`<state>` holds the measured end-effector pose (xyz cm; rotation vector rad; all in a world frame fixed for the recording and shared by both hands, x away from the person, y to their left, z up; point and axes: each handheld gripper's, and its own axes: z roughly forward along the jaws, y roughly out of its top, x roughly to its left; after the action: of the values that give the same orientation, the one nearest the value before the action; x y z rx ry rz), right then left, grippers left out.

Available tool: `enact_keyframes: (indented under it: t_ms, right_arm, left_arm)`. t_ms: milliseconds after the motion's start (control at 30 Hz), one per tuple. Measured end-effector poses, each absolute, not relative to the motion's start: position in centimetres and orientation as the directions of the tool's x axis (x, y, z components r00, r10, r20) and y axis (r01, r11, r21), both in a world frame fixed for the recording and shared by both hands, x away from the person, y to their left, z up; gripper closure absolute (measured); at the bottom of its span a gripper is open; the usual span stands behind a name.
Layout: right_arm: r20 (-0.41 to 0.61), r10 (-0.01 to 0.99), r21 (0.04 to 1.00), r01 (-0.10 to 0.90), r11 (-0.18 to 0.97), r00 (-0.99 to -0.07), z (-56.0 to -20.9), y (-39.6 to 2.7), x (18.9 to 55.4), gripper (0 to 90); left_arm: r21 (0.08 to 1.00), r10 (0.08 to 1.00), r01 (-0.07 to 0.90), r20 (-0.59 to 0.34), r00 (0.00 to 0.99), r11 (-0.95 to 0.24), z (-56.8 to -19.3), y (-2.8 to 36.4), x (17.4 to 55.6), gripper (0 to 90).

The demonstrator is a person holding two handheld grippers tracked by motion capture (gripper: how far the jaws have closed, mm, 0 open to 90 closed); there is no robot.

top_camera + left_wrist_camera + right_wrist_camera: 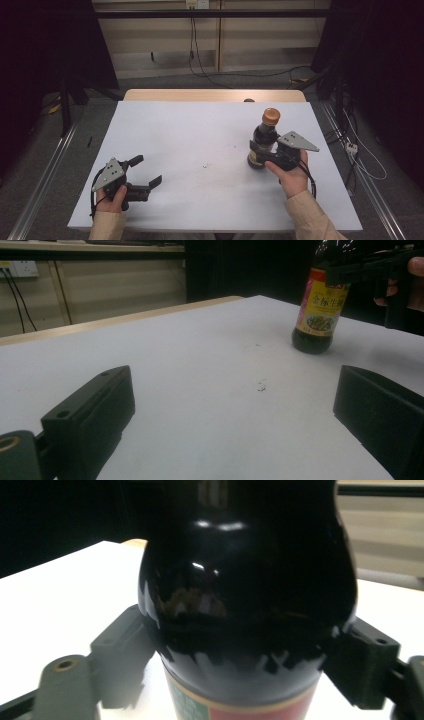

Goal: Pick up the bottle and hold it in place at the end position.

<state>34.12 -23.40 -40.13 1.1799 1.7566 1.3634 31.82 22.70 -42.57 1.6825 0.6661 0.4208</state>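
A dark sauce bottle (263, 142) with an orange cap and a yellow label stands upright on the right half of the white table (190, 130). My right gripper (260, 152) comes at it from the near side, and its jaws press on both sides of the bottle's body (250, 595) just above the label. In the left gripper view the bottle (317, 315) stands far off with the right gripper (370, 270) on it. My left gripper (146, 171) rests at the near left of the table, open (232, 390), with nothing between its jaws.
A wooden strip (215, 95) borders the table's far edge, and a small dark object (248, 100) sits on it. A few dark specks (205, 165) mark the middle of the table. Cables (350, 145) lie on the floor to the right.
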Motion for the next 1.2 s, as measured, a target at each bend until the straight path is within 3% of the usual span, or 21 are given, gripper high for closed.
enact_keyframes:
  t_ms: [233, 1200]
  right_arm:
    - [0.056, 0.908, 0.96, 0.272, 0.065, -0.416, -40.1, -23.54, 34.27, 26.8]
    - [0.016, 0.893, 0.961, 0.255, 0.111, -0.451, -39.99, -23.62, 34.4, 29.1]
  left_arm:
    - [0.972, 0.64, 0.205, -0.087, 0.764, -0.114, -42.6, 22.82, 31.84, 2.9]
    - [0.969, 0.636, 0.216, -0.094, 0.766, -0.116, -42.66, 22.86, 31.88, 2.8]
